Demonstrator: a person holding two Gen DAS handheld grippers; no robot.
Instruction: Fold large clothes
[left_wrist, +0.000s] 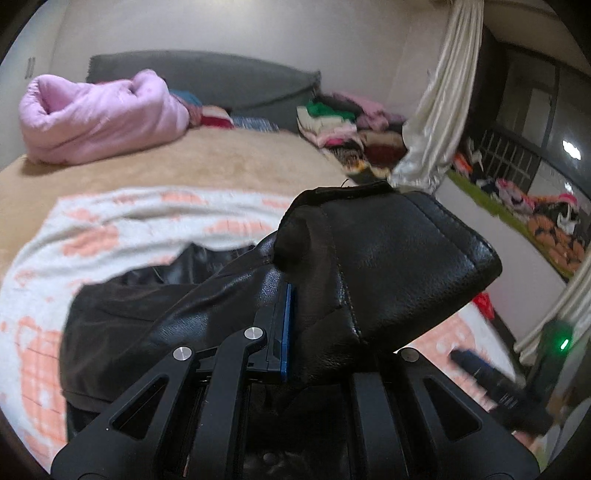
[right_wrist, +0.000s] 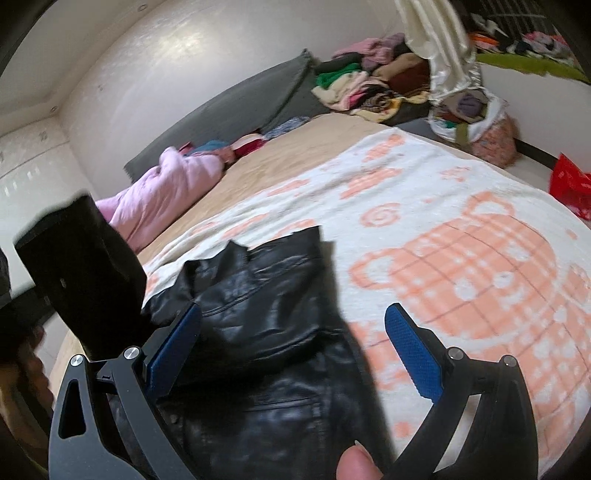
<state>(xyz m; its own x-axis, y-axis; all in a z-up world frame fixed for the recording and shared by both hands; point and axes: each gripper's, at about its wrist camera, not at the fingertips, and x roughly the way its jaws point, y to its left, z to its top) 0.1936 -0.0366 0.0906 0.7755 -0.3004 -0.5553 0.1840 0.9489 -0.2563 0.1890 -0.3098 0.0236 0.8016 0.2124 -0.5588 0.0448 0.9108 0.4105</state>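
Left gripper (left_wrist: 317, 325) clamps jacket (right_wrist: 266, 317) cuff; right gripper (right_wrist: 291, 354) spread.

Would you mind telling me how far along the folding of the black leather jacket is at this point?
Done: the black leather jacket is laid out on the patterned blanket, though rumpled. In hand: the left hand-held gripper is shut on a sleeve cuff, lifted off the bed. The right hand-held gripper hangs open above the jacket's body, holding nothing. Left: no flat fold shows, so nearly all the folding remains.
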